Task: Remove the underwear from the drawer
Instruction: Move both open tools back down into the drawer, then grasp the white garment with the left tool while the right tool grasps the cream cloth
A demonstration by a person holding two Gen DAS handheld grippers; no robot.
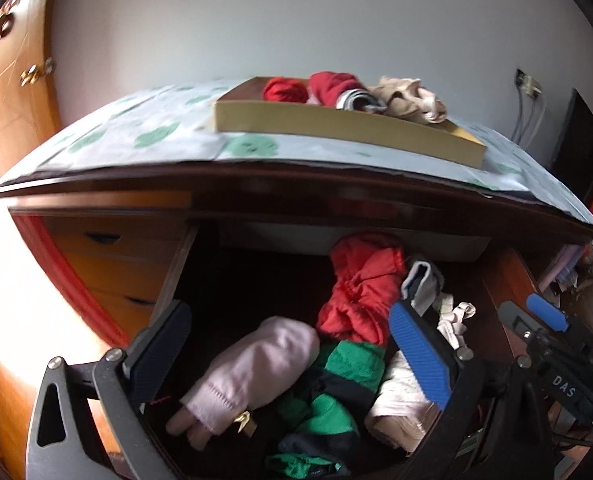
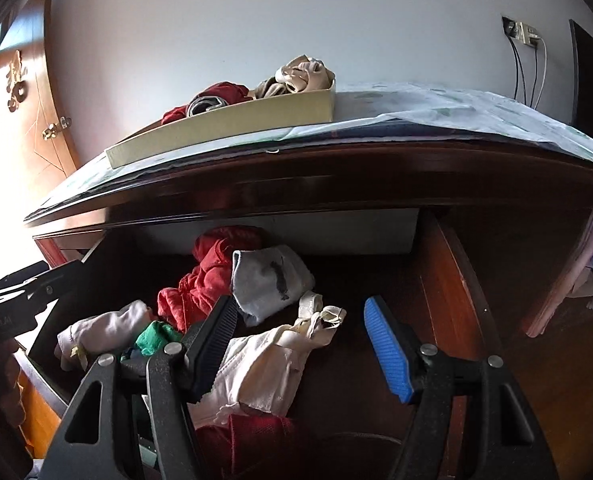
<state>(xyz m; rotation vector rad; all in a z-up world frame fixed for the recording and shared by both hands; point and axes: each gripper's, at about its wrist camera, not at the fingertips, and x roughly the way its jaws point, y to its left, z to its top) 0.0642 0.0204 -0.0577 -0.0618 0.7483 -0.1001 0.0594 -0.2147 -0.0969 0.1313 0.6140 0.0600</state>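
underwear: crumpled cloth pieces lay heaped in the open dark wooden drawer [image 1: 176, 268], none lifted out yet.
red piece: rumpled red satin garment [image 1: 360, 284] at the drawer's back.
pink piece: folded pale pink cotton garment [image 1: 256, 364] at the drawer's front left.
green piece: green and navy striped garment [image 1: 336, 384] just right of the pink one.
cream piece: cream lace garment [image 2: 264, 364] at the drawer's right.
left gripper [image 1: 292, 356]: jaws wide apart above the pile, gripping nothing.
right gripper [image 2: 300, 348]: jaws about half spread, empty, over the cream piece.
tip: likely best to drop onto one top piece and pinch a single fold.
count: at least six pieces in the drawer, two grippers.
tray: flat tan cardboard tray [image 1: 336, 124] above the drawer held about four pieces.
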